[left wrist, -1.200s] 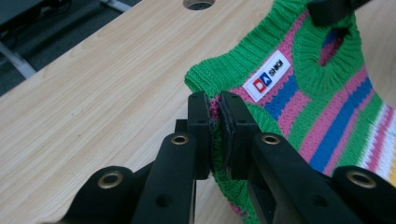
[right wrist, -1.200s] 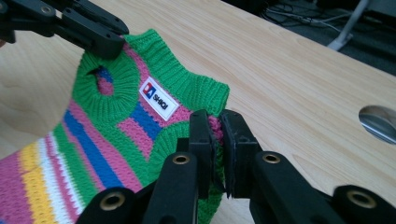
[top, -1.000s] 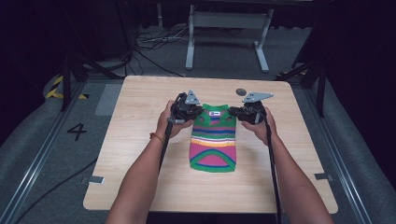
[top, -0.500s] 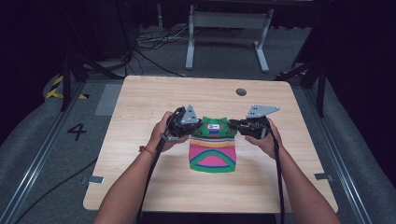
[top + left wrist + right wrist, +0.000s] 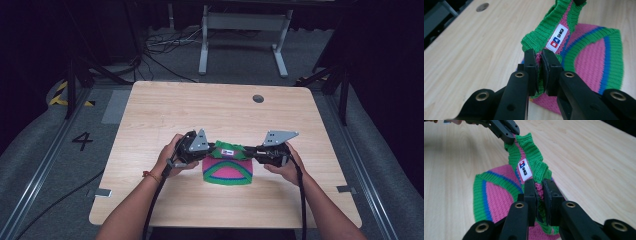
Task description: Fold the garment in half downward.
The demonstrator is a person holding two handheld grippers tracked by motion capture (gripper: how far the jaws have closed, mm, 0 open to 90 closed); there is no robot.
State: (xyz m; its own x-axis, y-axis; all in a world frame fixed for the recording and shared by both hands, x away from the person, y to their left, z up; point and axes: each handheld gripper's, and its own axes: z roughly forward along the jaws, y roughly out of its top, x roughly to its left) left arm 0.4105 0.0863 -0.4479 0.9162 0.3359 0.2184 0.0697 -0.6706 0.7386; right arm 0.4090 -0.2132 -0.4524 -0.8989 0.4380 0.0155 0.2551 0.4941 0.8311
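Note:
A small knitted garment (image 5: 227,172) in pink, green and blue stripes lies on the wooden table (image 5: 200,105), its far part lifted and folded back over the near part. My left gripper (image 5: 212,148) is shut on the green ribbed edge at its left end. My right gripper (image 5: 248,150) is shut on the same edge at its right end. In the left gripper view the jaws (image 5: 539,62) pinch the knit (image 5: 599,62) below a white label (image 5: 557,37). The right gripper view has the jaws (image 5: 539,187) clamping the knit (image 5: 496,197) near that label (image 5: 524,171), with the left gripper (image 5: 506,131) farther off.
A round cable hole (image 5: 258,98) sits near the table's far edge. Beyond the table stand a grey metal frame (image 5: 240,30) and loose cables on the floor. A painted "4" (image 5: 82,141) and yellow-black tape (image 5: 62,92) mark the floor at left.
Both grippers have come toward the person and slightly down, drawing the garment's far edge over its near part. The flat part now looks shorter.

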